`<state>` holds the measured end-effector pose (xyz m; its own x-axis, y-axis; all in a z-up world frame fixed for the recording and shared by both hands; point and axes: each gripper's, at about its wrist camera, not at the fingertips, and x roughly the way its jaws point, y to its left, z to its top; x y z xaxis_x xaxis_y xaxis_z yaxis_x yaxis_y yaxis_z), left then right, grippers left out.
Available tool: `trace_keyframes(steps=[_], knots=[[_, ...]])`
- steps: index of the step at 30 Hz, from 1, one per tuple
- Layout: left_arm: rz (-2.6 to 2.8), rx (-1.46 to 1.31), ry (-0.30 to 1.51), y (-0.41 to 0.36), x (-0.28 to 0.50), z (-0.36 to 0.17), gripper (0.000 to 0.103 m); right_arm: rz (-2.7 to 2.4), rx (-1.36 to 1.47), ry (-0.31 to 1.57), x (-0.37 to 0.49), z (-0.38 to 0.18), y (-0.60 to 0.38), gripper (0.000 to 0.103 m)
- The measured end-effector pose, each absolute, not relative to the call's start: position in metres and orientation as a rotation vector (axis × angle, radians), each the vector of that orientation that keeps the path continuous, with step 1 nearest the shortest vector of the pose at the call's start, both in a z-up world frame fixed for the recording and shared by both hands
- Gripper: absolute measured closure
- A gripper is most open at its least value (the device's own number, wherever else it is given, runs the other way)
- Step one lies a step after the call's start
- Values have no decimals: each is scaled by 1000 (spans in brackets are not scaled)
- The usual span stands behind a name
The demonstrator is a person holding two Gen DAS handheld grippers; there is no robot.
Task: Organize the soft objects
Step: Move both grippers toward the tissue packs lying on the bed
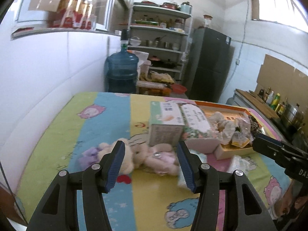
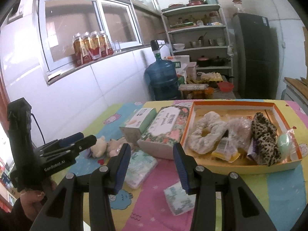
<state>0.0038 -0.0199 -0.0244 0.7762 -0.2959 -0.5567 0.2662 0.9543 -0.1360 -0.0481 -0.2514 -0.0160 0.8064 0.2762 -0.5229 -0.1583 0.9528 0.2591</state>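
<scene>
Approaching the soft items lying loose on the tabletop (image 1: pixel 146 190) covered in a pastel cartoon-print cloth. Left gripper (image 1: pixel 150 165) hovering with jaws apart and empty, framing the cream and pink plush toys (image 1: pixel 142 154) lying near the tabletop's middle. Right gripper (image 2: pixel 152 163) hovering likewise, jaws apart, nothing between them, above two small white-and-green soft tissue packs: larger pack (image 2: pixel 140 167) just beside the left finger, smaller pack (image 2: pixel 179 198) below the right finger.

Judging the step as reach-before-grasp. Next move probably calling for lowering each gripper until the pads straddle its target, then closing gently, since plush and packs will likely compress.

Destination likely being the shallow orange-rimmed cardboard tray (image 2: pixel 194 115), already holding a white fluffy scrunchie (image 2: pixel 206 134), a leopard-print fabric piece (image 2: pixel 265 134) and wrapped items.

Standing in the way: a pale green carton (image 1: pixel 165 121) and a floral tissue box (image 2: pixel 165 132), between plush toys and tray. Lifting clear over these advised.
</scene>
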Motion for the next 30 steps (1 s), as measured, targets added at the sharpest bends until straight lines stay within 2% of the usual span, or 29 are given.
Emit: trace_keyframes(steps=[7, 9, 11, 19, 24, 30], knots=[[-298, -72, 610, 3, 0, -35, 45, 247, 202, 614, -44, -25, -230, 57], [-310, -73, 612, 7, -1, -38, 45, 246, 208, 623, -44, -29, -226, 54], [-336, -75, 612, 7, -1, -42, 45, 240, 212, 630, -44, -33, -225, 42], [-446, -38, 620, -19, -5, -53, 45, 129, 244, 673, -53, -58, -239, 34], [-472, -42, 626, -27, -5, -57, 45, -17, 394, 670, -76, -77, -265, 32], [-477, -39, 631, -29, -3, -61, 45, -72, 520, 693, -81, -92, -282, 25]])
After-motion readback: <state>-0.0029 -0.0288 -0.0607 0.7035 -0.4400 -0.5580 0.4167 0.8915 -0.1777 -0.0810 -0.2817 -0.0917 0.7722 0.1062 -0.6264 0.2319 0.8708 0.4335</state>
